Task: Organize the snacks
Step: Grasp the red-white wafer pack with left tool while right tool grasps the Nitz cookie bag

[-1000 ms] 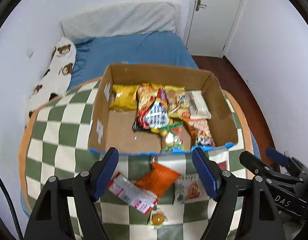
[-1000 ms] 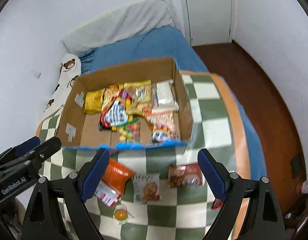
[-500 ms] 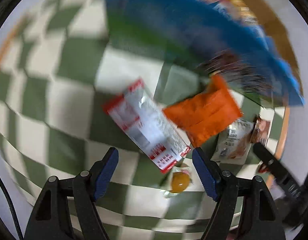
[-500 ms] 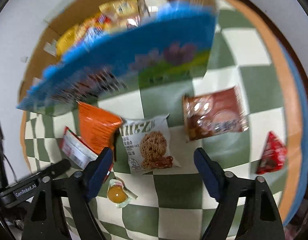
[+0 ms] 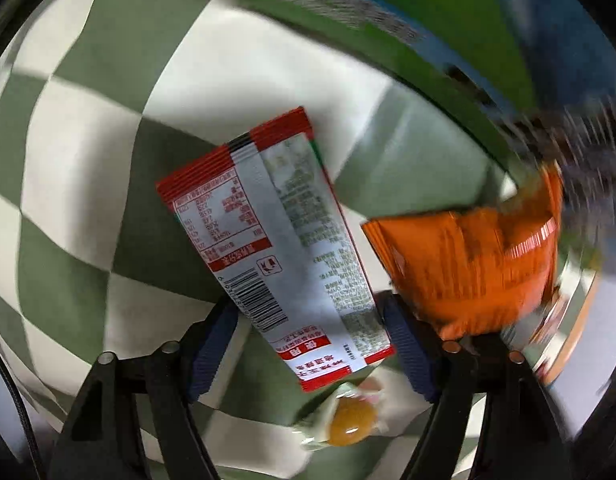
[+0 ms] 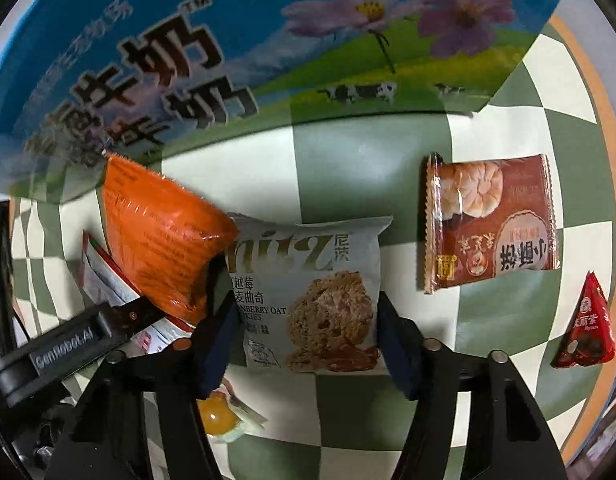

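Both grippers' fingers are closing: left gripper [image 5: 309,344] around a red-and-white packet [image 5: 276,248], right gripper [image 6: 302,334] around a cookie packet [image 6: 308,296]; four other snacks lie unboxed.

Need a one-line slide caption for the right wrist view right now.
Right gripper closing its fingers around the oat cookie packet on the checkered cloth, milk carton box behind.

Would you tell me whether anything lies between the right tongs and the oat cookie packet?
Nothing visible does. The right tongs straddle the oat cookie packet, their jaws closing on its two sides. The orange packet overlaps only the cookie packet's upper left corner, clear of the pads.
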